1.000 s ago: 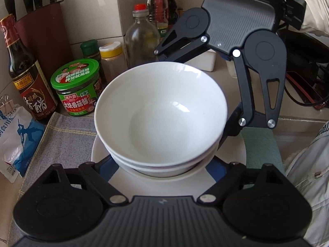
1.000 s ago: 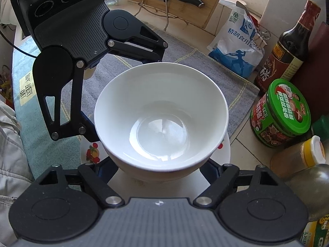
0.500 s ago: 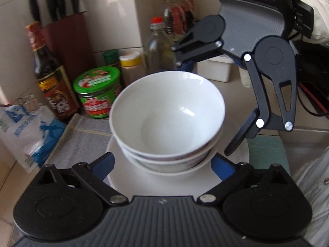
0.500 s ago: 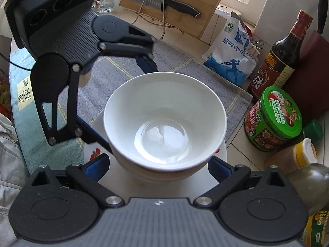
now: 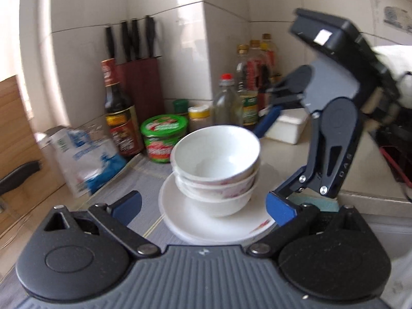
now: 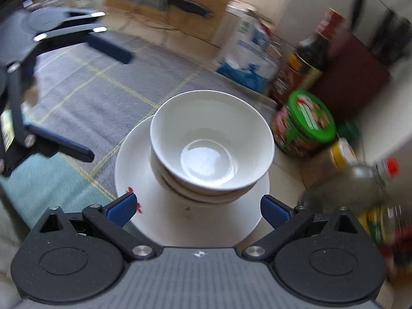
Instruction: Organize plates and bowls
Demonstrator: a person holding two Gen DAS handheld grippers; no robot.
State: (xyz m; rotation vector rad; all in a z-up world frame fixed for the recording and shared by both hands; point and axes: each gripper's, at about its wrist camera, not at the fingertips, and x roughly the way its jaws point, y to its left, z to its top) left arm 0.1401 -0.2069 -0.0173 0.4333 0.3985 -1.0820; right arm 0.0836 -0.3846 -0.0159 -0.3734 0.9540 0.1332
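Note:
A stack of three white bowls (image 5: 216, 164) stands on white plates (image 5: 206, 226) on a grey cloth; it also shows in the right wrist view (image 6: 211, 144), on the plates (image 6: 180, 221). My left gripper (image 5: 204, 207) is open and empty, its blue pads on either side of the plates, pulled back from the bowls. My right gripper (image 6: 198, 207) is open and empty, just short of the plates. Each gripper shows in the other's view: the right one (image 5: 273, 159) behind the bowls, the left one (image 6: 103, 103) at the left.
A green-lidded jar (image 5: 163, 137), soy sauce bottle (image 5: 119, 118), knife block (image 5: 140, 85), several bottles (image 5: 229, 103) and a blue-white bag (image 5: 82, 157) crowd the back corner. A white box (image 5: 288, 125) sits right. A cutting board with a knife (image 6: 180, 0) stands beyond the cloth (image 6: 85, 85).
Both grippers have pulled back and up from the bowl stack, jaws open wider. The bowls and plates stay put and now look smaller in both views.

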